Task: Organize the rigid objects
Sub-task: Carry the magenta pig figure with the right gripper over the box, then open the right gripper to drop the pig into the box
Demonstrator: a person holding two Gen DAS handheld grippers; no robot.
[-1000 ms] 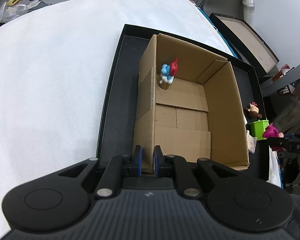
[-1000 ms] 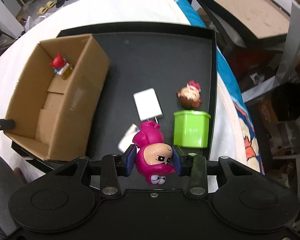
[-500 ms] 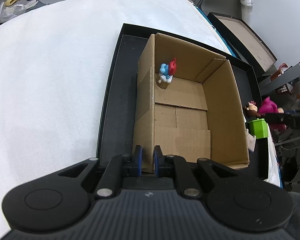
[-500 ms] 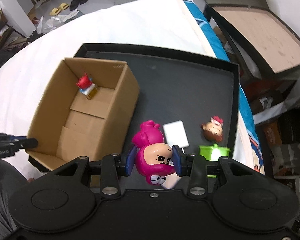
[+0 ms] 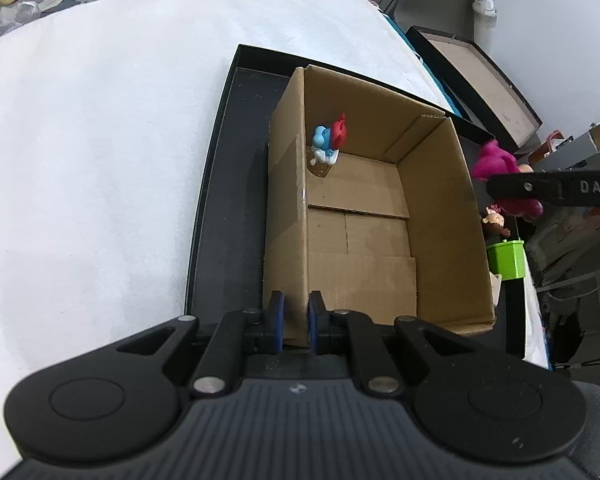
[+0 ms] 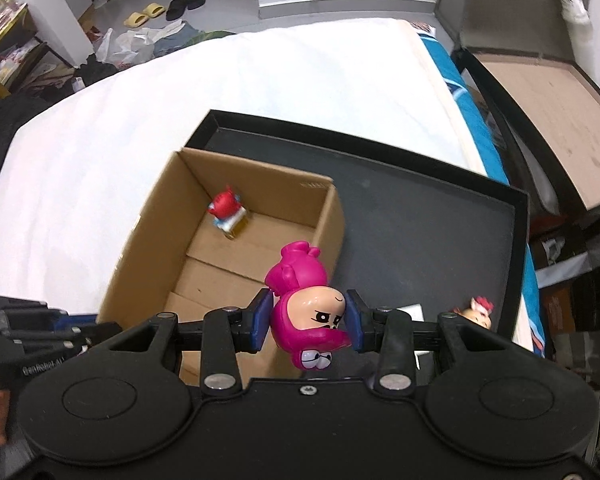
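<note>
Right gripper (image 6: 306, 322): jaws pinching the pink toy (image 6: 306, 312), which has travelled from over the black tray (image 6: 440, 216) beside the green cup (image 5: 506, 260) to the cardboard box (image 6: 236, 276)'s right wall, so release inside looks imminent. Left gripper (image 5: 296, 314): jaws clamped on the box's near-left corner, unmoved; both point steeply downward. Blue-and-red toy (image 5: 330, 142) sits in the far-left corner.

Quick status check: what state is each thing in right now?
Brown cardboard box: open, upright on the black tray.
Blue and red figurine: inside the box, far corner.
Pink toy figure: upside down, clamped in right tool.
Left tool: shut on box wall.
Green plastic cup: upright on tray.
</note>
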